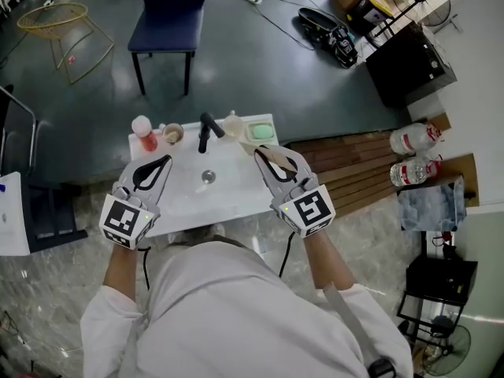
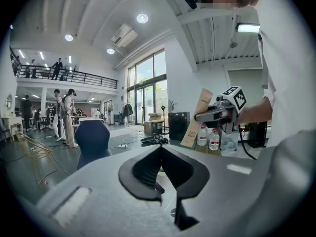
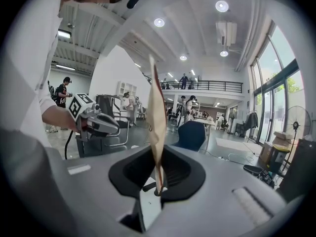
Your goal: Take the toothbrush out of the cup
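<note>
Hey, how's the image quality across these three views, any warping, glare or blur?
Head view: sharp, evenly lit, soft sheen on the dark floor. Left gripper view: heavy fisheye, black corners, a ceiling light blown out. Right gripper view: same fisheye, the toothbrush packet soft so near the lens.

Along the back edge of the sink (image 1: pixel 236 194) stood, left to right, a cup (image 1: pixel 145 133), a small cup (image 1: pixel 173 134), a faucet (image 1: pixel 206 131), a bottle (image 1: pixel 233 124) and a soap dish (image 1: pixel 260 132). Above the sink's right side, a box (image 3: pixel 156 117) sat between the right gripper's (image 1: pixel 266 154) jaws.
</note>
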`<move>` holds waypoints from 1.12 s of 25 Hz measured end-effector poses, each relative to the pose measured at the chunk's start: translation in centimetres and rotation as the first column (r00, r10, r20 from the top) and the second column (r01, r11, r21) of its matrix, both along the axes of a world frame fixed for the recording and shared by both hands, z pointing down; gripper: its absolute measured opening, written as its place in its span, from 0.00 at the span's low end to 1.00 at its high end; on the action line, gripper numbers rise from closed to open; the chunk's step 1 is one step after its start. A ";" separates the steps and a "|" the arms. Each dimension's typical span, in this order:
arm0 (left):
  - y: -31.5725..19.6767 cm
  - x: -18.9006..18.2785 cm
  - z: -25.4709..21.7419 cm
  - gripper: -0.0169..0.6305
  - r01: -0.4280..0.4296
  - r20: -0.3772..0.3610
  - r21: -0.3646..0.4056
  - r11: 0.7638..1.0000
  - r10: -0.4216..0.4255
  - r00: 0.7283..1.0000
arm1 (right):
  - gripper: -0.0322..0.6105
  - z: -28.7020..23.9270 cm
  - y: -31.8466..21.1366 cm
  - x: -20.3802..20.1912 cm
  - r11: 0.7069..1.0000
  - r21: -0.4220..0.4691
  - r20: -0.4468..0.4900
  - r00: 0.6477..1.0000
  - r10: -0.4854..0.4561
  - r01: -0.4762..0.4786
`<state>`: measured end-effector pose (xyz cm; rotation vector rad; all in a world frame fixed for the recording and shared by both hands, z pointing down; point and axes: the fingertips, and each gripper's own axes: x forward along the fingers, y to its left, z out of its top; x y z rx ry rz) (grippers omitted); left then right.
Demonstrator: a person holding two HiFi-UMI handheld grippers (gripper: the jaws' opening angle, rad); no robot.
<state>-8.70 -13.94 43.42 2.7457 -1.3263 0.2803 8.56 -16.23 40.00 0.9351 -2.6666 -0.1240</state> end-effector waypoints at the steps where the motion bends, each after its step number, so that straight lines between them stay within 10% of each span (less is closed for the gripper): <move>1: 0.0 0.0 0.0 0.04 0.004 0.000 0.000 1.000 -0.004 1.000 | 0.11 -0.2 0.0 0.0 1.000 0.004 0.000 1.000 -0.002 0.002; 28: -2.0 -0.9 4.6 0.29 0.142 0.044 -0.096 0.985 -0.138 0.989 | 0.11 -0.9 -0.1 1.7 1.000 0.008 -0.018 1.000 -0.010 0.010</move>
